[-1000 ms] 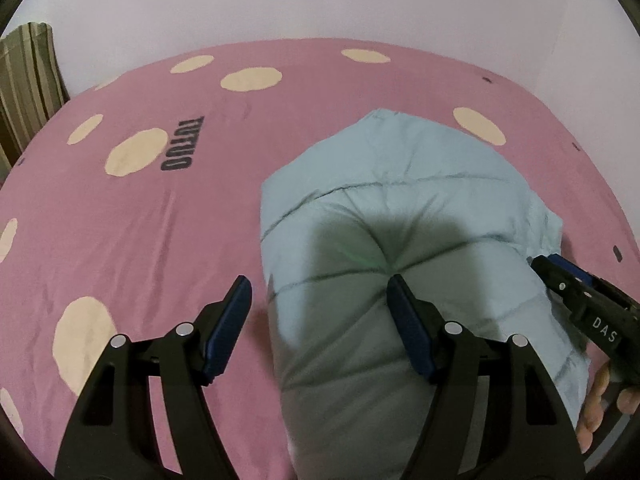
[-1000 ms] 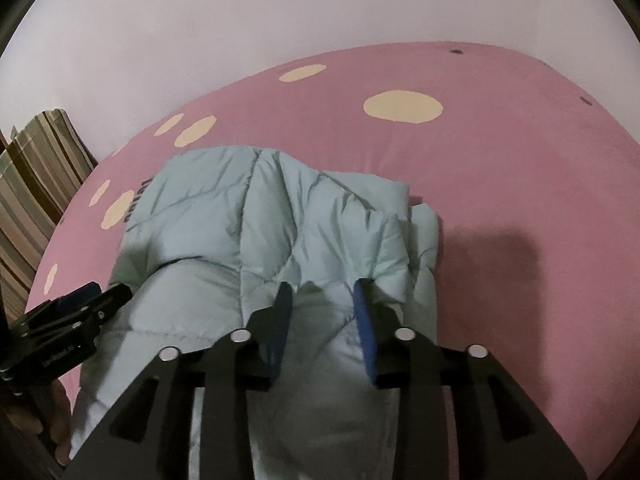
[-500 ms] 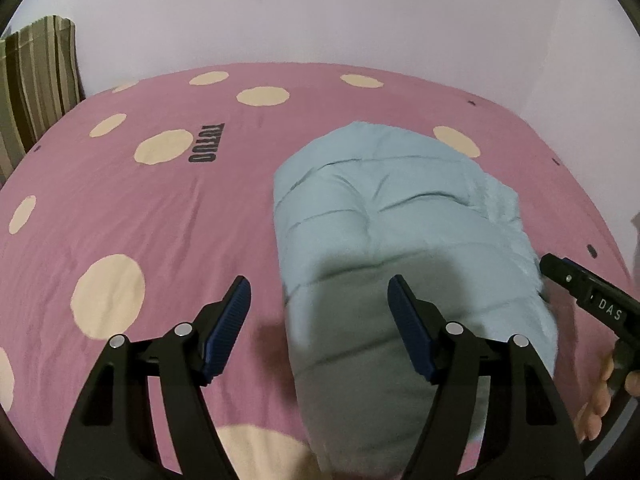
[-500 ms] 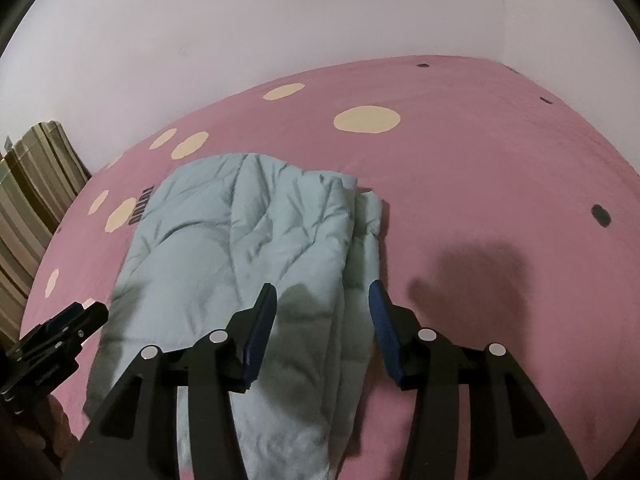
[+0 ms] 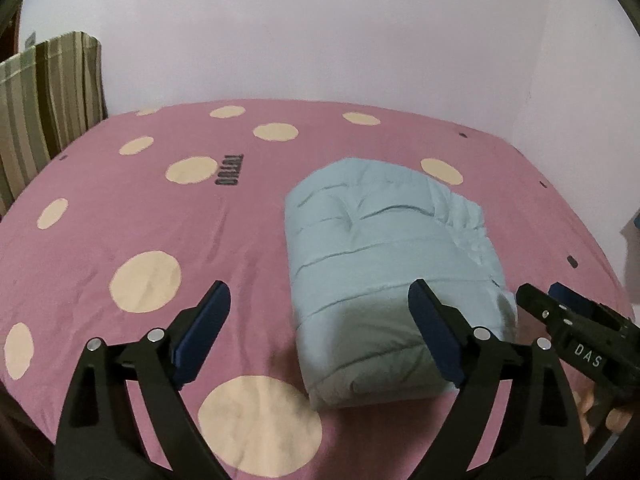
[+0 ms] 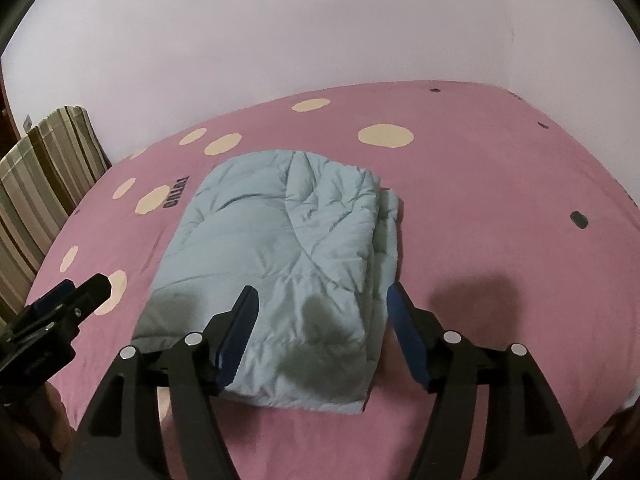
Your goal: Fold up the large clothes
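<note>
Folded pale-blue quilted garment [image 5: 384, 264] lies as a thick bundle on pink bedsheet [image 5: 248, 232] with cream dots and dark lettering, its rounded folded end nearest the camera. Left gripper [image 5: 320, 320] hangs above the sheet, jaws spread wide and holding nothing; its right finger [image 5: 436, 336] overlaps the bundle's near right corner in view, its left finger over bare sheet. Right gripper [image 5: 576, 336] enters at lower right just beside the bundle; striped fabric [image 5: 44, 100] stands at the far left against a pale wall [image 5: 320, 32].

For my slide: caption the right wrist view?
Open right gripper above folded pale-blue quilted garment on pink dotted bedsheet.
</note>
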`<state>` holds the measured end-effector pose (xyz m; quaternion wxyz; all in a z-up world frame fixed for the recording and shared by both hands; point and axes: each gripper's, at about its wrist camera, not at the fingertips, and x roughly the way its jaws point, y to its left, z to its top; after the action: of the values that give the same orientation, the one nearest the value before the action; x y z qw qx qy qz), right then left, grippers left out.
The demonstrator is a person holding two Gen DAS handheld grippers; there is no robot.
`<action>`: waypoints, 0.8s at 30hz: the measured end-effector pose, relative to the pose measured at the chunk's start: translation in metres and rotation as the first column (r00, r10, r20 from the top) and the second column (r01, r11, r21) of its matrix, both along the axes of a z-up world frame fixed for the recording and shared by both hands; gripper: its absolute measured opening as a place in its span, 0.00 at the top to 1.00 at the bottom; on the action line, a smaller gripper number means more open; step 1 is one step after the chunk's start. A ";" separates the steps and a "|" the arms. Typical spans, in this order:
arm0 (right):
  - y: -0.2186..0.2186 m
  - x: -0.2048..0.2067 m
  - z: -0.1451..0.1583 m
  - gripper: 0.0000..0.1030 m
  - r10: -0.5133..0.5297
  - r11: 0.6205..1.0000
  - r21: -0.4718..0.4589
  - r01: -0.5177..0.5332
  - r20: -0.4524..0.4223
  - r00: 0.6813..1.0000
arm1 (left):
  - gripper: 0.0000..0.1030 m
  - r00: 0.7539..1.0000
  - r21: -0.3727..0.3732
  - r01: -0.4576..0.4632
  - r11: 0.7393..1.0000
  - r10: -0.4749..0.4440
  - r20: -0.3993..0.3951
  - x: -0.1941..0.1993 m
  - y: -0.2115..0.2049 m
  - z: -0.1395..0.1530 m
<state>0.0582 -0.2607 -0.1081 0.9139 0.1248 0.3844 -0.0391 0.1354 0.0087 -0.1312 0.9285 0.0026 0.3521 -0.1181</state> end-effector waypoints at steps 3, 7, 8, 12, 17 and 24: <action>0.003 -0.009 0.005 0.35 -0.004 1.000 -0.003 0.004 0.005 1.000 | 0.10 1.000 0.009 -0.008 1.000 0.008 0.016 -0.010 0.002 0.008; 0.007 -0.020 0.012 0.27 -0.015 1.000 -0.018 0.015 0.030 0.999 | 0.09 0.999 0.002 -0.011 1.000 0.011 0.042 -0.019 0.005 0.017; 0.008 -0.022 0.013 0.27 -0.015 1.000 -0.025 0.016 0.036 0.999 | 0.09 0.999 -0.002 -0.013 1.000 0.013 0.046 -0.022 0.006 0.019; 0.012 -0.028 0.017 0.26 -0.011 0.999 -0.038 0.012 0.044 0.999 | 0.09 0.998 -0.005 -0.015 1.000 0.015 0.056 -0.028 0.007 0.025; 0.015 -0.033 0.020 0.25 -0.010 0.999 -0.048 0.013 0.056 0.998 | 0.09 0.997 -0.002 -0.016 1.000 0.016 0.072 -0.036 0.008 0.029; 0.015 -0.041 0.027 0.25 -0.012 0.999 -0.051 0.016 0.075 0.997 | 0.08 0.996 -0.008 -0.015 1.000 0.016 0.082 -0.043 0.011 0.034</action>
<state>0.0170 -0.2460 -0.0815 0.9303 0.1050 0.3478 -0.0507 0.0925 0.0200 -0.0976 0.9431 0.0013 0.3132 -0.1119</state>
